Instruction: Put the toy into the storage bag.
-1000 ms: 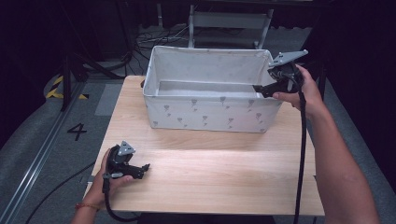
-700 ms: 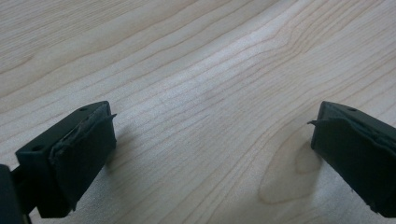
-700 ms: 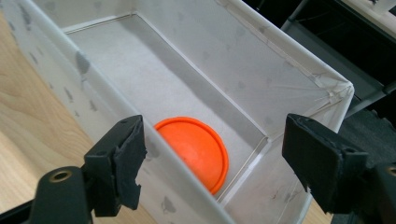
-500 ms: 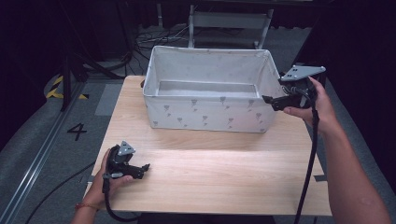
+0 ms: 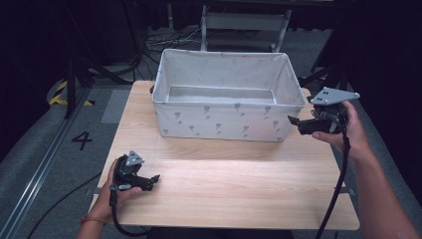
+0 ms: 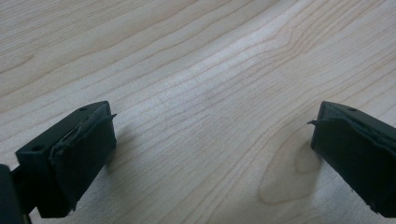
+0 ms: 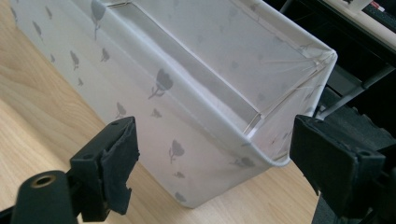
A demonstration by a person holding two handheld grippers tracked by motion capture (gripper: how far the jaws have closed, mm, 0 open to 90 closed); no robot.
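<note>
A white fabric box [image 5: 224, 119] printed with grey flowers stands open at the back of the wooden table [image 5: 224, 189]. My right gripper [image 5: 294, 122] is held level just right of the box's near right corner, pointing at it. Its jaws have just been opening and stand wide apart in the right gripper view [image 7: 215, 149]. The box corner [image 7: 261, 121] lies just ahead of them and nothing is pressed between the pads. My left gripper [image 5: 153, 180] rests low at the table's near left, open over bare wood [image 6: 187, 70], with nothing between its jaws [image 6: 212, 140].
A grey metal frame [image 5: 244, 22] stands behind the table among floor cables. On the floor at the left are a painted "4" [image 5: 82, 140], yellow-black tape [image 5: 62, 92] and a rail. The box's inside holds nothing I can see.
My right gripper has drawn away from the box's right rim, moving right, nearer and a little lower. The left hand has kept still.
</note>
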